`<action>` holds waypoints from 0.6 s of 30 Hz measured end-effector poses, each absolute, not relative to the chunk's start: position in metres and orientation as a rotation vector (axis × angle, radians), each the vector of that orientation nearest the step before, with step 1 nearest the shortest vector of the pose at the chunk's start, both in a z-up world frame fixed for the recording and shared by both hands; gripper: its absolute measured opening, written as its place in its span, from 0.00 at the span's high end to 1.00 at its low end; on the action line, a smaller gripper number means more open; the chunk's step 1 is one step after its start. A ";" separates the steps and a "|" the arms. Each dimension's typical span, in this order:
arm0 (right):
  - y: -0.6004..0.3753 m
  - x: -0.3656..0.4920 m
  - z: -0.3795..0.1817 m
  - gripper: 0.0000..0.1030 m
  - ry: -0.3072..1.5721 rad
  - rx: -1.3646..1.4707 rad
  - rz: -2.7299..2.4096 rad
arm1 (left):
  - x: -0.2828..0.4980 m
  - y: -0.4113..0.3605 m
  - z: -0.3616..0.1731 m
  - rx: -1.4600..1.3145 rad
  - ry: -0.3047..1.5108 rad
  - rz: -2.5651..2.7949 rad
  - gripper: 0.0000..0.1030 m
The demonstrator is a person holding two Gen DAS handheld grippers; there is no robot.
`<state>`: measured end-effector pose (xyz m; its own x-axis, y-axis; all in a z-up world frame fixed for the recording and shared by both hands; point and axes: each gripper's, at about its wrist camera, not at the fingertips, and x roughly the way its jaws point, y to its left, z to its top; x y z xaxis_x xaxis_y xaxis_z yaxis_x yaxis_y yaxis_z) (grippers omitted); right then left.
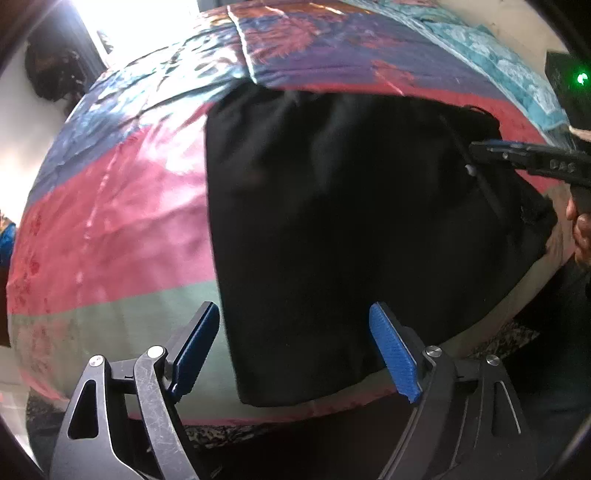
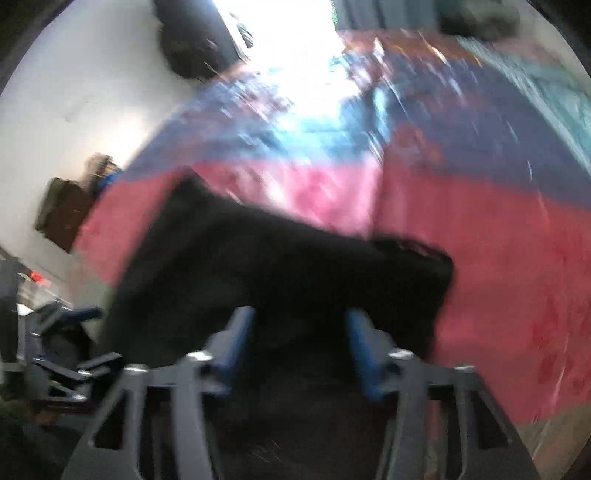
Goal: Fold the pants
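Black pants lie folded in a broad dark block on a colourful bedspread. My left gripper is open, its blue pads straddling the near corner of the pants just above the bed's front edge. My right gripper comes in from the right over the pants' far right edge. In the blurred right wrist view the pants lie under my right gripper, which is open with its blue fingers apart over the cloth. The left gripper shows at the left.
The bedspread has pink, red, blue, purple and teal patches. A bright window is beyond the bed. A dark bag hangs on the wall at the left. The bed's front edge lies just below the pants.
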<state>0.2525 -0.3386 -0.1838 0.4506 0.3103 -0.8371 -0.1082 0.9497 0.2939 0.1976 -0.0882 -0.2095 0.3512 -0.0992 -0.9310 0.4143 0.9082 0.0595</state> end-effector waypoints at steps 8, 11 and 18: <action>-0.329 0.188 -0.115 0.65 0.936 0.165 0.303 | 0.193 -0.077 -0.181 0.177 1.127 -0.349 0.17; -0.309 0.172 -0.134 0.65 0.991 0.122 0.338 | 0.187 -0.090 -0.192 0.228 1.144 -0.375 0.13; -0.313 0.165 -0.152 0.68 1.061 0.196 0.263 | 0.197 -0.084 -0.168 0.202 1.148 -0.438 0.14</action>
<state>0.1653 -0.3130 -0.1522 0.4611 0.3062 -0.8329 -0.1186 0.9514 0.2841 0.1973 -0.0842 -0.1677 0.3374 -0.2317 -0.9124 0.4347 0.8981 -0.0673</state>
